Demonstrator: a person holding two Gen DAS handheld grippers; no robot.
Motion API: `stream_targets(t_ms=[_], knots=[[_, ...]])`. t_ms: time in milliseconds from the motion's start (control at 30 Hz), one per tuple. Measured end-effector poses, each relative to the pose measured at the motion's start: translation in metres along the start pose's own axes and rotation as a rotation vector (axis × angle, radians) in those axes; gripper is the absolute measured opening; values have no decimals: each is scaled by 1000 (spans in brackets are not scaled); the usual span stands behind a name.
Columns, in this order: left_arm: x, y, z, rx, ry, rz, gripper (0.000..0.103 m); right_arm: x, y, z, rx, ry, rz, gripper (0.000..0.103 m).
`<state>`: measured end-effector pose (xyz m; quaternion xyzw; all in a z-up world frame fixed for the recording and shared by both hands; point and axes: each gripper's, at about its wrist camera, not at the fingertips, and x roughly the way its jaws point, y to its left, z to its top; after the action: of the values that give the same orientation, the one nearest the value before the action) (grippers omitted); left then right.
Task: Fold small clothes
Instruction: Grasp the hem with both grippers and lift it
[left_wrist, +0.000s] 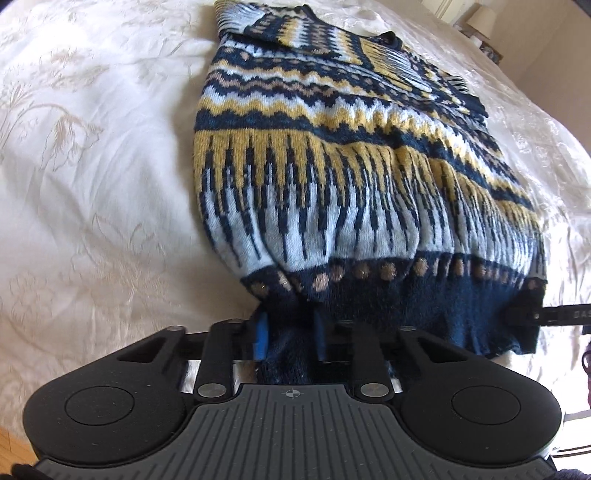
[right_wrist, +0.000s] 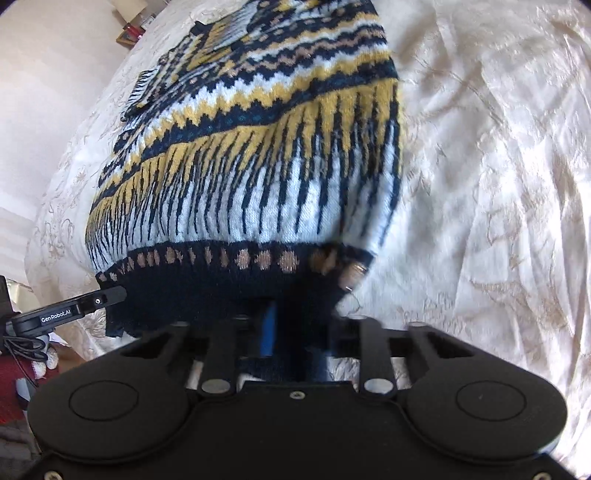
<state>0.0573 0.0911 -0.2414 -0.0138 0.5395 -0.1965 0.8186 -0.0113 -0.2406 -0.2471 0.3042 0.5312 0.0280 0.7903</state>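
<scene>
Both grippers pinch the navy hem of the patterned knit sweater (left_wrist: 332, 155) lying flat on the cream bedspread (left_wrist: 92, 166): left gripper (left_wrist: 290, 332) at one corner, right gripper (right_wrist: 295, 332) at the other. I should lift evenly, keeping the hem taut, and fold toward the collar.

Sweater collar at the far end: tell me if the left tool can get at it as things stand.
Probably not: the left tool is shut on the sweater hem, and the collar lies far across the bed.
</scene>
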Motion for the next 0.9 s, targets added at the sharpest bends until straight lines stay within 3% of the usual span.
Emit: stream_targets(t_ms=[67,167,400,633,900], knots=[[-7,1,2,-42,3,-10,10,-5,3,0,-3,0,21,14],[-25,2,9,-110,-22,-50,10,-18,12,6,-35,-14,48,13],[-74,-19,51,-144,-147,-99,10,-63,35,42,-100,-101,153,13],[-101,-31,123,-194,-329,-100,10,-91,42,111,-87,-257,224,13],[-80,-32,202,-228,-442,-85,10,-92,41,199,-51,-385,252,13]])
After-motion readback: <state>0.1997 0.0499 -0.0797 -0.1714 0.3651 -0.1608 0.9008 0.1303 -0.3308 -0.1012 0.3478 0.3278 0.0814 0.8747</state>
